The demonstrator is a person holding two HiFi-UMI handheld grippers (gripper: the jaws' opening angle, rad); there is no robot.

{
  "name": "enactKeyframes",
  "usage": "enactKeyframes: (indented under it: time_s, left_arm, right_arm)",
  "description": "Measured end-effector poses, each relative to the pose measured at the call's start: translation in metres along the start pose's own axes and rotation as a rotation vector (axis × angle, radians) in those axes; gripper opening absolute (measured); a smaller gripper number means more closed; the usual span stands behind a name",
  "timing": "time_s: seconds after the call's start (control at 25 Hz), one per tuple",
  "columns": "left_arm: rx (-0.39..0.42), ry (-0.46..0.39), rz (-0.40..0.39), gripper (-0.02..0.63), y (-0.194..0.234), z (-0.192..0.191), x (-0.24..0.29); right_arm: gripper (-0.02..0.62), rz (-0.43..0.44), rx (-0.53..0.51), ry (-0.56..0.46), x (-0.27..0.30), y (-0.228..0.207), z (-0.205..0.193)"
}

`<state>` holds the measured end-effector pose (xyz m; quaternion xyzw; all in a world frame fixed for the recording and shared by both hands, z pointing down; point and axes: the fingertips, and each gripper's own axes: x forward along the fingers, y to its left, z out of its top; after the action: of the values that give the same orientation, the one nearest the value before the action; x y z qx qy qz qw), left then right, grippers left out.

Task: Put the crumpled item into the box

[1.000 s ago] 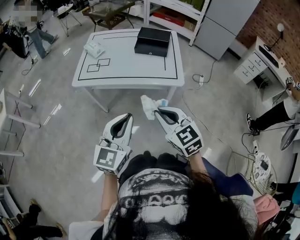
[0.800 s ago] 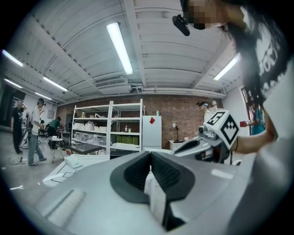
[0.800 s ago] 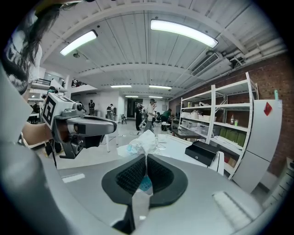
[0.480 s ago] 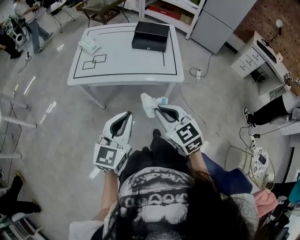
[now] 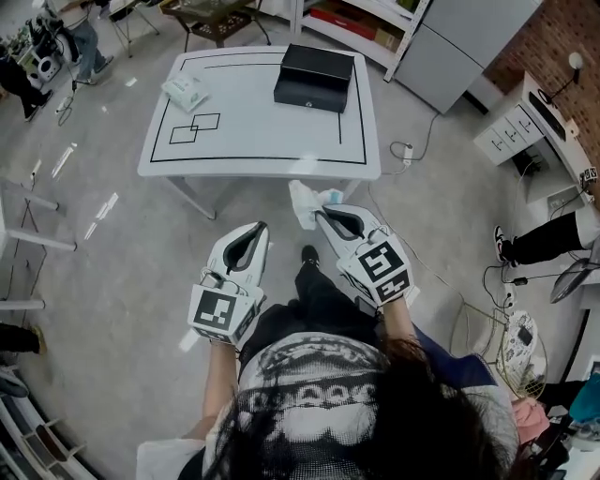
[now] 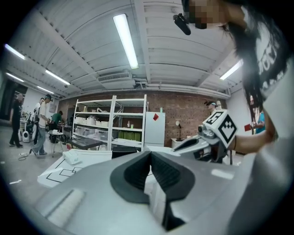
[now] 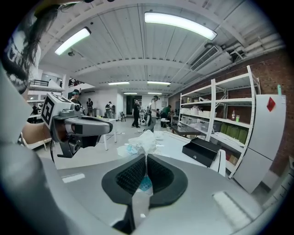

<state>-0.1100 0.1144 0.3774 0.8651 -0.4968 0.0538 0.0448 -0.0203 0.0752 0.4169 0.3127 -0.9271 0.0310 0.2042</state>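
Note:
My right gripper is shut on a crumpled white and blue wrapper, held in the air just short of the white table's near edge. In the right gripper view the wrapper sticks up between the closed jaws of the right gripper. The black box sits with its lid down at the far right of the table, also seen as the black box. My left gripper hangs beside the right one, shut and with nothing in it; in its own view the left gripper has its jaws together.
A white packet lies at the table's far left, near two small black outlined squares. Shelving and a grey cabinet stand behind the table. People stand at the far left. Cables lie on the floor at right.
I have moved a little closer to the table; both grippers kept their pose, the right one still holding the wrapper. A person at the far left walked further off.

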Motion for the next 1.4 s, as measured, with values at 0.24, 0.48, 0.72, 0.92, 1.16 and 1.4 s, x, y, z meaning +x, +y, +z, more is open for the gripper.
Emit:
enactKeyframes:
  time_s: [0.24,0.48,0.72,0.92,1.16,1.4]
  left_arm:
    - [-0.004,0.005,0.032,0.0,0.035,0.006,0.053]
    - [-0.039,0.019,0.068,0.0,0.068,0.022,0.114]
    - [-0.028,0.018,0.102,0.0,0.093,0.031,0.166]
    - [-0.022,0.029,0.124,0.0,0.106,0.034,0.2]
    - [-0.016,0.036,0.154,0.0,0.112,0.041,0.227]
    - [0.008,0.032,0.183,0.0,0.118,0.041,0.237]
  right_arm:
    - [0.017,0.015,-0.005,0.005,0.042,-0.057,0.01]
    - [0.017,0.049,-0.018,0.006,0.083,-0.118,0.027]
    - [0.017,0.082,-0.019,0.012,0.116,-0.168,0.032]
    - [0.017,0.103,-0.018,0.004,0.137,-0.201,0.033]
    - [0.017,0.132,-0.023,-0.008,0.153,-0.228,0.034]
    - [0.017,0.161,-0.026,-0.01,0.165,-0.236,0.031]
